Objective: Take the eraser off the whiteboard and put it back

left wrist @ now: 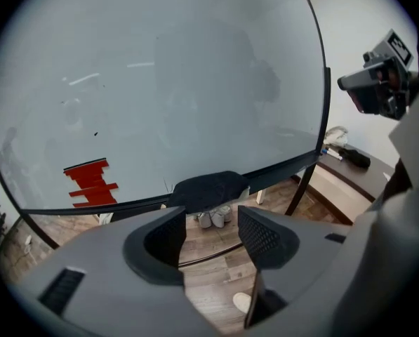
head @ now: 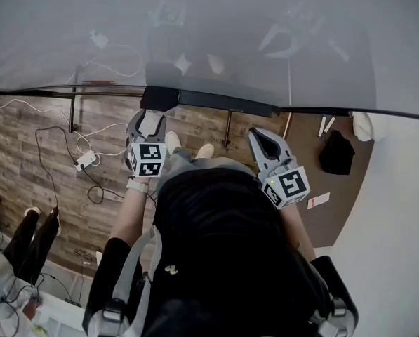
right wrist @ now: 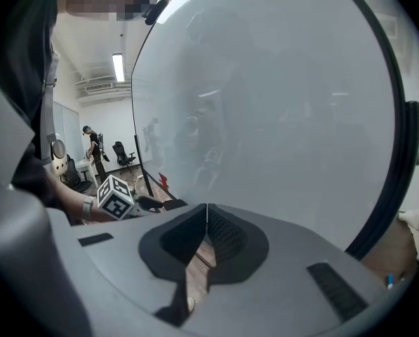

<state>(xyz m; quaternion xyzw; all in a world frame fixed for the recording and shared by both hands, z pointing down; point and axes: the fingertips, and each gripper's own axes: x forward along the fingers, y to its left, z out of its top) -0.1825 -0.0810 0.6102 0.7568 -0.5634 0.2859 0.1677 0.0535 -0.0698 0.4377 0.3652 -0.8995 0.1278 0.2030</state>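
Seeing my left gripper (left wrist: 209, 236) released at lower centre, the eraser (left wrist: 209, 190) just beyond at the whiteboard (left wrist: 160, 83) bottom edge; right gripper (right wrist: 207, 232) clenched, empty.

Whiteboard (head: 209, 34): across the upper half of the head view, upright.
Ledge (head: 227, 102): along the whiteboard's lower edge, centre of the head view.
Eraser (head: 158, 98): at the ledge's left end, against the whiteboard's lower edge; in the left gripper view, centred just beyond the jaw tips, not between them.
Left gripper (head: 148, 121): left of centre, just below the eraser.
Right gripper (head: 260, 137): right of centre, below the ledge's right end, apart from the eraser.
Shoes (head: 188, 146): on the floor between the two grippers.
Power strip (head: 85, 161): on the floor, left of the left gripper.
Bag (head: 335, 153): middle right, well apart from the right gripper.
Marks (left wrist: 90, 183): on the whiteboard, lower left of the left gripper view, left of the eraser.
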